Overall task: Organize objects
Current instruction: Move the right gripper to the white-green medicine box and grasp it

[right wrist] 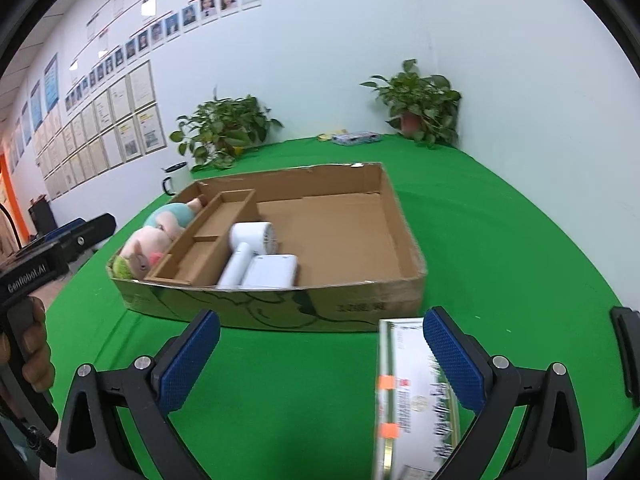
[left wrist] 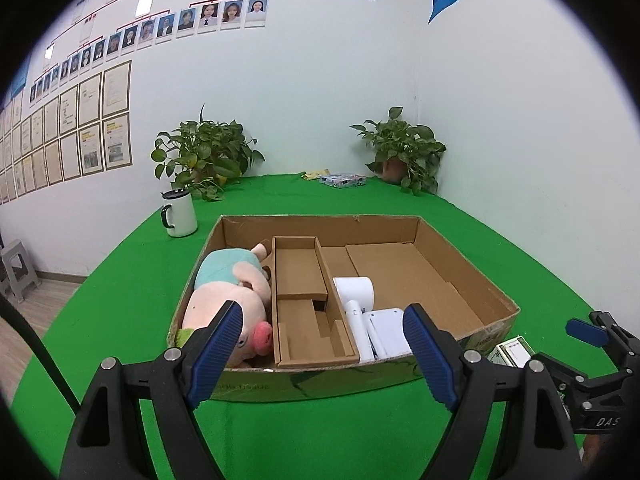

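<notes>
A shallow cardboard box (left wrist: 472,276) (right wrist: 404,236) lies on the green table. In it are a plush pig (left wrist: 232,296) (right wrist: 148,246) at the left, a cardboard divider insert (left wrist: 304,304) (right wrist: 208,240), a white hair dryer (left wrist: 354,292) (right wrist: 250,246) and a white flat device (left wrist: 386,330) (right wrist: 272,270). My left gripper (left wrist: 324,356) is open and empty in front of the box. My right gripper (right wrist: 320,364) is open; a white and green carton (right wrist: 412,392) (left wrist: 512,352) lies against its right finger (right wrist: 452,360), outside the box.
A white mug (left wrist: 180,212) (right wrist: 178,176) stands left of the box. Two potted plants (left wrist: 204,152) (left wrist: 404,152) stand at the back wall, with a tissue pack (left wrist: 344,180) between them. The right gripper shows in the left view (left wrist: 592,344).
</notes>
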Demonstrator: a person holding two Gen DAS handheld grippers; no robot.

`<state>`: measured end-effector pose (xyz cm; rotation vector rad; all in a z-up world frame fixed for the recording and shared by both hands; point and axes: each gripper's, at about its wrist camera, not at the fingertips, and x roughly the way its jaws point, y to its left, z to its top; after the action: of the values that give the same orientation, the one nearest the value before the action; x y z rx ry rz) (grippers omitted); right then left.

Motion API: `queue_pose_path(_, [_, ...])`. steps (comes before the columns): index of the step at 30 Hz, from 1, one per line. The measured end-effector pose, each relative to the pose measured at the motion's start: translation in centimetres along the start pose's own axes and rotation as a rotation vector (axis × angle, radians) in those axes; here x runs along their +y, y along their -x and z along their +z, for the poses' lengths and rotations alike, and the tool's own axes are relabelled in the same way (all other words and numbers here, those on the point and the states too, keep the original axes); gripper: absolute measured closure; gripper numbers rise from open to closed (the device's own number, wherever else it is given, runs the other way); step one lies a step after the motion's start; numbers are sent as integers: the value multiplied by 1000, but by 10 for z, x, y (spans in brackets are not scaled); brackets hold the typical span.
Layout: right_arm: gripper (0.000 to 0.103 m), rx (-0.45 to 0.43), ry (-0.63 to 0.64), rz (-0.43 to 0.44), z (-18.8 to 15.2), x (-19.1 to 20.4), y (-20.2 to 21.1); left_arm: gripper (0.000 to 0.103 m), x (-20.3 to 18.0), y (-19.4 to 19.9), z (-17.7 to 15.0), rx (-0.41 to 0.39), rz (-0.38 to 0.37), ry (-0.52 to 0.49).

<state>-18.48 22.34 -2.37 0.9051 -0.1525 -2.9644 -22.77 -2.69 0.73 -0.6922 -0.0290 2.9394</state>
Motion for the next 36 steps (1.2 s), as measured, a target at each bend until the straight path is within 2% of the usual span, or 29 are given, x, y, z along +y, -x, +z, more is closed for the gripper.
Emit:
queue_pose_path(9, [1, 13, 80, 18, 16, 36, -15, 21, 2, -1, -2, 27, -12, 11])
queue_pose_path(19, [1, -8, 100, 34, 23, 46, -16, 21, 3, 3, 1, 17, -12, 20])
queue_pose_path(23, [1, -6, 92, 40, 19, 37, -13, 21, 1, -4, -7, 52, -51, 22])
queue_pose_path(25, [1, 10, 71, 18, 12, 22, -12, 21, -4, -12, -18, 104, -97, 14])
queue_pose_path(29, [1, 84, 2, -91, -13, -23, -12, 21, -10, -24, -35, 179, -161, 21])
queue_pose_path(33, [1, 227, -56, -185, -46, -68, -24, 21, -16, -31, -47, 234, -213, 35])
queue_pose_path(36, [3, 327, -83, -188, -69, -79, -36, 21, -20, -32, -51, 256, -234, 42])
